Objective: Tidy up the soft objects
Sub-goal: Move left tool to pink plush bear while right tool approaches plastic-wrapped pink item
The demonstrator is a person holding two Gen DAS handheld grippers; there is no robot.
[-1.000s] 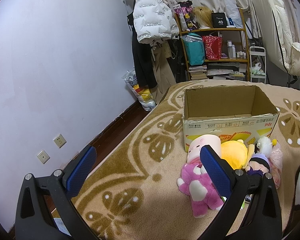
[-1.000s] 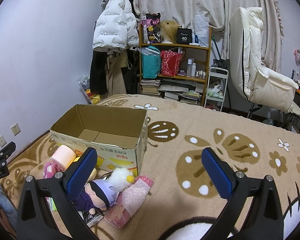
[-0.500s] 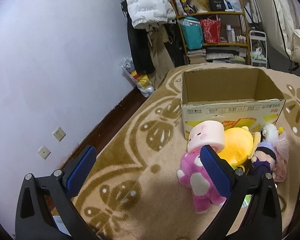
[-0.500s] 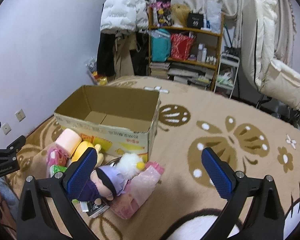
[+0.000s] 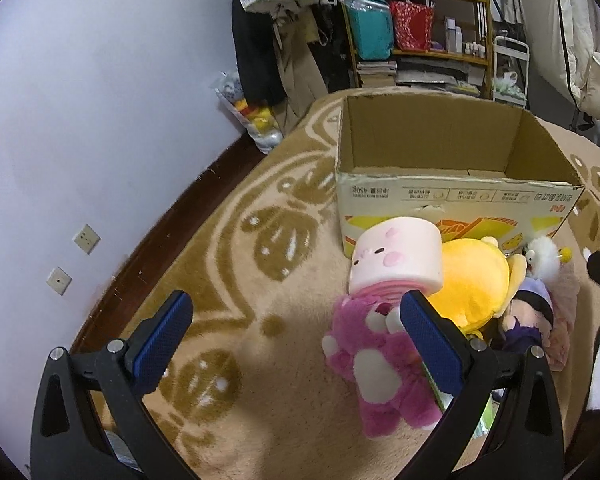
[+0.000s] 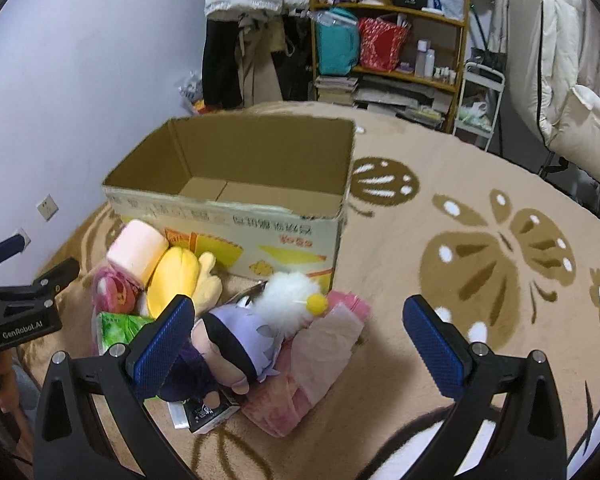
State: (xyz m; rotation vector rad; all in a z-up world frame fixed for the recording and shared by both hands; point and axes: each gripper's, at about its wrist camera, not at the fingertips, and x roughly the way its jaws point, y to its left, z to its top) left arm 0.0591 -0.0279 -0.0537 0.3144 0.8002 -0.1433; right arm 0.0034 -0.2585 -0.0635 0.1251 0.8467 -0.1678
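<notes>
An open, empty cardboard box (image 5: 456,200) (image 6: 236,216) stands on the patterned carpet. A heap of soft toys lies against its near side: a magenta plush bear (image 5: 376,364), a pink cylinder plush (image 5: 396,256) (image 6: 138,246), a yellow plush (image 5: 472,280) (image 6: 176,276), a purple-hooded doll (image 6: 228,344) (image 5: 528,312), a white fluffy toy (image 6: 288,300) and a pink cloth piece (image 6: 312,364). My left gripper (image 5: 296,332) is open, above the carpet just left of the bear. My right gripper (image 6: 300,334) is open above the doll and pink cloth.
A purple wall with sockets (image 5: 86,239) runs along the left. A wooden shelf (image 6: 388,36) with bags and bottles, hanging coats (image 6: 244,20) and a white chair (image 6: 572,92) stand behind the box. A green packet (image 6: 120,328) lies under the toys.
Both grippers have moved forward and tilted down toward the toy heap, so the toys and box look closer. Both stay open and empty.
</notes>
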